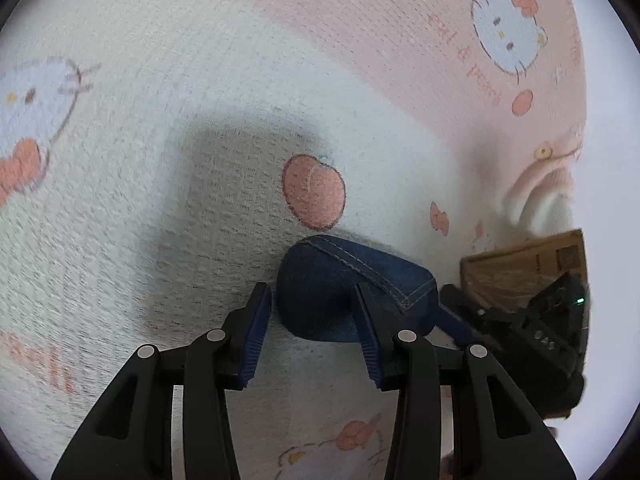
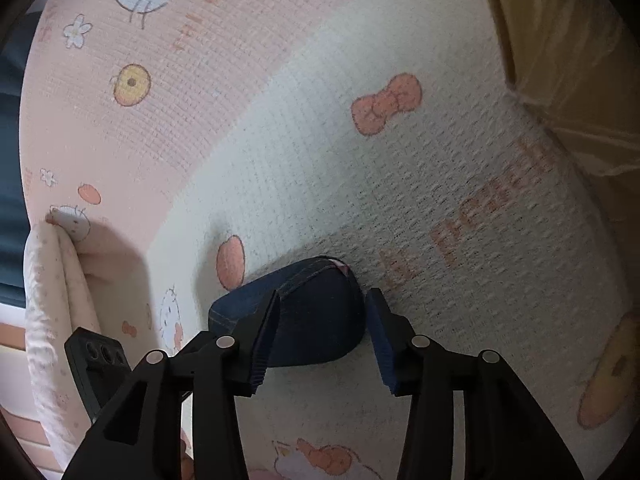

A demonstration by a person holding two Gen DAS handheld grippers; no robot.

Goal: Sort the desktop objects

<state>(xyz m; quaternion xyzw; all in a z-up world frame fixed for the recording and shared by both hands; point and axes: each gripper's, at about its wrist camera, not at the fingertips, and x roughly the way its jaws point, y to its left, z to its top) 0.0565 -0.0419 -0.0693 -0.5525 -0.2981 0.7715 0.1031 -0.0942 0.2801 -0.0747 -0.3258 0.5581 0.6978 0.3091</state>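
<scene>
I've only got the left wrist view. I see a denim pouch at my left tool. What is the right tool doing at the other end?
Observer: The right tool straddles the denim pouch. Its finger on the picture's right stands just clear of the fabric.
Operator: What lies beyond that end?
Observer: A yellow cushion lies along the far edge of the blanket.
Operator: Anything on the pouch I can't see?
Observer: A small pink patch shows at its top seam.
</scene>
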